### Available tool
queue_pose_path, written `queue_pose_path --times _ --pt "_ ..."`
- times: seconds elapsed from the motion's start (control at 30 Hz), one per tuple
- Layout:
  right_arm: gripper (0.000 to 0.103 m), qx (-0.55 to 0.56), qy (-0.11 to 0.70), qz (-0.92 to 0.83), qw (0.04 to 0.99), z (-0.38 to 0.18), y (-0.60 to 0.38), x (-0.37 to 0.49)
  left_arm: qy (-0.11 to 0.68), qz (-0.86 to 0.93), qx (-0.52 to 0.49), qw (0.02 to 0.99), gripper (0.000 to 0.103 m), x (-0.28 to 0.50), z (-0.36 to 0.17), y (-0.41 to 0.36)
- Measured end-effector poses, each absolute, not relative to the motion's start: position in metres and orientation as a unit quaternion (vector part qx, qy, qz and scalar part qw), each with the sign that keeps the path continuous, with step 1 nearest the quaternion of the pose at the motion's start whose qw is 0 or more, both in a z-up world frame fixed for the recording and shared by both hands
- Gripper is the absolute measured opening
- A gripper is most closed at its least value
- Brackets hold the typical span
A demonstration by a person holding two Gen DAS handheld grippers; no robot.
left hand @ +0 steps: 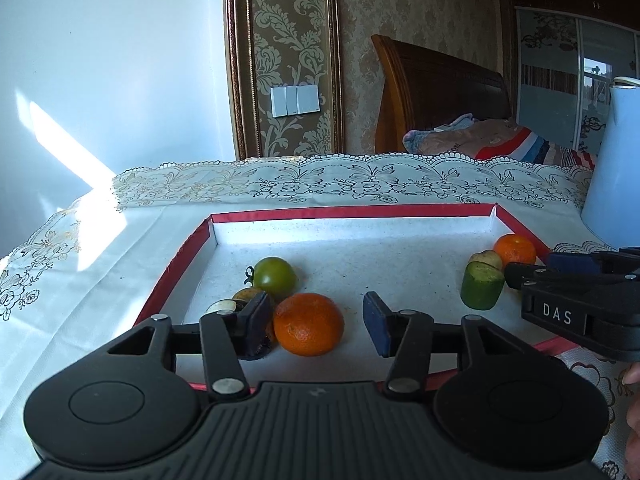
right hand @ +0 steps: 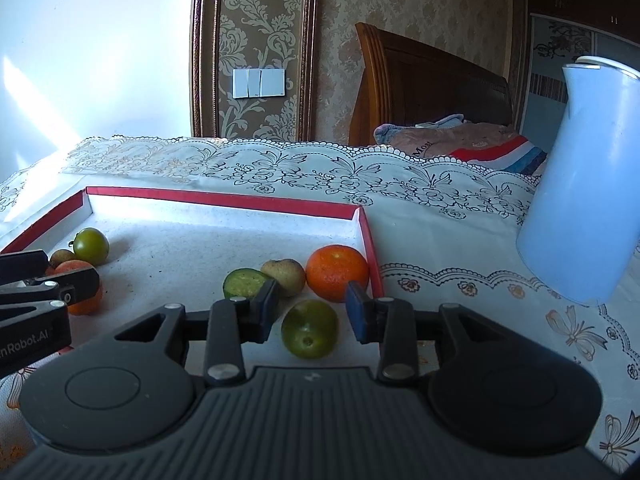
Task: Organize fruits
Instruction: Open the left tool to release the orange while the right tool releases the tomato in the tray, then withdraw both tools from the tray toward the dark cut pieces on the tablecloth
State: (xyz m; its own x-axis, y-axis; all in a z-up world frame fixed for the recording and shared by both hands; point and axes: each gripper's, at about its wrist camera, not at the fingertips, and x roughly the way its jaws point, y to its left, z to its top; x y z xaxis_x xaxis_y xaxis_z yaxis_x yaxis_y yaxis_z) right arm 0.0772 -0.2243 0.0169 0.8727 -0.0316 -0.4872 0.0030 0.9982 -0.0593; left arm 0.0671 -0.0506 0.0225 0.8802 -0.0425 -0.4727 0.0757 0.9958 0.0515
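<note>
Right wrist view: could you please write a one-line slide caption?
Open right gripper brackets a green tomato in the red-rimmed tray, near an orange.

The table [left hand: 100, 240] is spread with a white cloth whose lace edge carries dark flower and butterfly embroidery along the far side. Directly on the cloth lies a shallow red-rimmed tray [left hand: 348, 211] with a white speckled floor. Just beside the tray's right rim, near the table's right end, stands a pale blue jug [right hand: 580, 200], upright on the cloth.
</note>
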Motion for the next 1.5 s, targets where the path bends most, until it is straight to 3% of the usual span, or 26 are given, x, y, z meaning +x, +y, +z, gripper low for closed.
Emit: queue_pose_path --times 0.03,0.07,0.63,0.73,0.93,1.5 --pt "0.052 -0.027 0.250 -0.013 0.968 0.017 -0.225 0.076 0.240 -0.030 0.035 0.970 0.060 0.066 0.023 -0.050" --pt "0.055 -0.025 0.250 -0.012 0.968 0.018 -0.226 0.076 0.237 -0.028 0.036 0.970 0.061 0.065 0.023 -0.050" --pt "0.076 -0.035 0.237 -0.008 0.971 0.020 -0.220 0.061 0.233 -0.031 0.026 0.972 0.062 0.059 0.024 -0.044" --pt "0.079 -0.033 0.237 -0.011 0.971 0.021 -0.221 0.058 0.226 -0.030 0.025 0.973 0.071 0.055 0.025 -0.043" --pt "0.089 -0.023 0.233 -0.015 0.972 0.022 -0.225 0.053 0.215 -0.033 0.032 0.976 0.071 0.049 0.027 -0.045" --pt "0.097 0.015 0.249 -0.008 0.968 0.023 -0.236 0.038 0.217 -0.042 0.027 0.975 0.071 0.033 0.026 -0.039"
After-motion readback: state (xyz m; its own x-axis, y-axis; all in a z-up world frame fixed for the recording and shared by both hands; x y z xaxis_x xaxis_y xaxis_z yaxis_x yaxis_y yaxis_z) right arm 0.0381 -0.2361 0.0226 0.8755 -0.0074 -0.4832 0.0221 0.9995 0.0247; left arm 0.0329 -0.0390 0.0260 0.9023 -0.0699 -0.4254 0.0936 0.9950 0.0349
